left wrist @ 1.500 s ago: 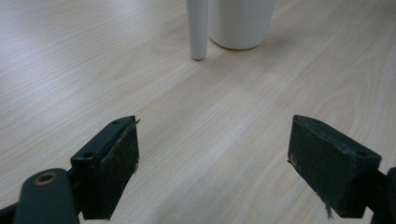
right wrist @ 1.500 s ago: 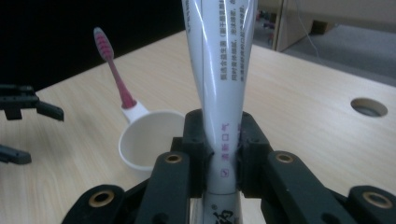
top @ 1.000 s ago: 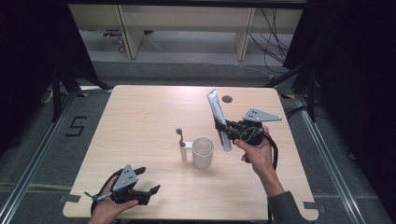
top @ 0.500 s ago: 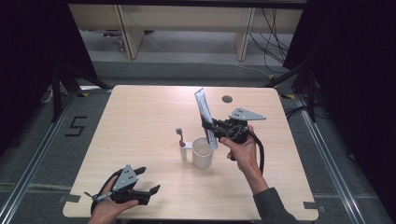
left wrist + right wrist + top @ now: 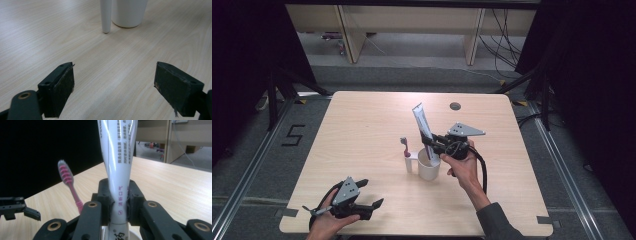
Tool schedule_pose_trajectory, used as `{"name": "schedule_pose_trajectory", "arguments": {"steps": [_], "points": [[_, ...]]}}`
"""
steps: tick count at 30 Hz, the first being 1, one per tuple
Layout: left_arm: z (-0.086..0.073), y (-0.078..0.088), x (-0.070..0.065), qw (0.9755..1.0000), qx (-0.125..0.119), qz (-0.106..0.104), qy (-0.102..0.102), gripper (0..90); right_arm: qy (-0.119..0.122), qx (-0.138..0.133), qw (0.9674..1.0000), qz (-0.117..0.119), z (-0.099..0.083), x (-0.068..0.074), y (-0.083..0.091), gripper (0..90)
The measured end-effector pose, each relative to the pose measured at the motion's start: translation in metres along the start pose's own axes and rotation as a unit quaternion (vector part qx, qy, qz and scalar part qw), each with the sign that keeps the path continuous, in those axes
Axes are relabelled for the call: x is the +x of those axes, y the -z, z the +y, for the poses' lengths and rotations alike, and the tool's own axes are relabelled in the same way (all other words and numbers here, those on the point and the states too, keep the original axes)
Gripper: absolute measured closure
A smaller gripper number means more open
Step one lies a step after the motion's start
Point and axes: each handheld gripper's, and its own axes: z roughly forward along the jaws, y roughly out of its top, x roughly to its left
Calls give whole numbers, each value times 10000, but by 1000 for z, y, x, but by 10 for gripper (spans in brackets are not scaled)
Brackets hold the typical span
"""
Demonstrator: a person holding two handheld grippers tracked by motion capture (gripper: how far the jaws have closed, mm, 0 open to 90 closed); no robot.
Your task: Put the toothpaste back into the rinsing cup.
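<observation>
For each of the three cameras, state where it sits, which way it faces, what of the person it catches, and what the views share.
High view: above the person's side, looking forward and down at the table; both forearms, left gripper, right gripper.
Left gripper view: low over the tabletop, along its open jaws toward the white cup.
Right gripper view: along jaws shut on the toothpaste tube, past the pink toothbrush.
Shared: cup and toothbrush in all views.

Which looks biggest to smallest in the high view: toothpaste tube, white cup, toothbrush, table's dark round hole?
1. Toothpaste tube, the longest, clamped upright in the right gripper over the cup.
2. White cup, shorter but wider; a close call with the tube.
3. Toothbrush, thin, standing beside the cup.
4. Dark round hole, smallest.
</observation>
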Motion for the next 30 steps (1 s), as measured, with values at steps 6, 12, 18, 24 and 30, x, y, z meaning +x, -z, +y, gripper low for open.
{"name": "schedule_pose_trajectory", "arguments": {"steps": [6, 12, 18, 24, 30], "points": [[0, 0, -1, 10000, 1, -1, 10, 161, -7, 143, 9999, 29, -11, 4, -4, 771], [0, 1, 0, 10000, 4, -2, 0, 161, 261, 213, 9994, 42, -18, 4, -8, 770], [0, 1, 0, 10000, 18, 16, 5, 161, 355, 358, 9987, 91, -23, 3, -10, 768], [0, 1, -1, 10000, 23, 12, -4, 161, 484, 380, 9981, 81, -26, 3, -7, 767], [0, 1, -1, 10000, 22, 15, -3, 161, 560, 400, 9976, 73, -26, 4, -5, 765]]}}
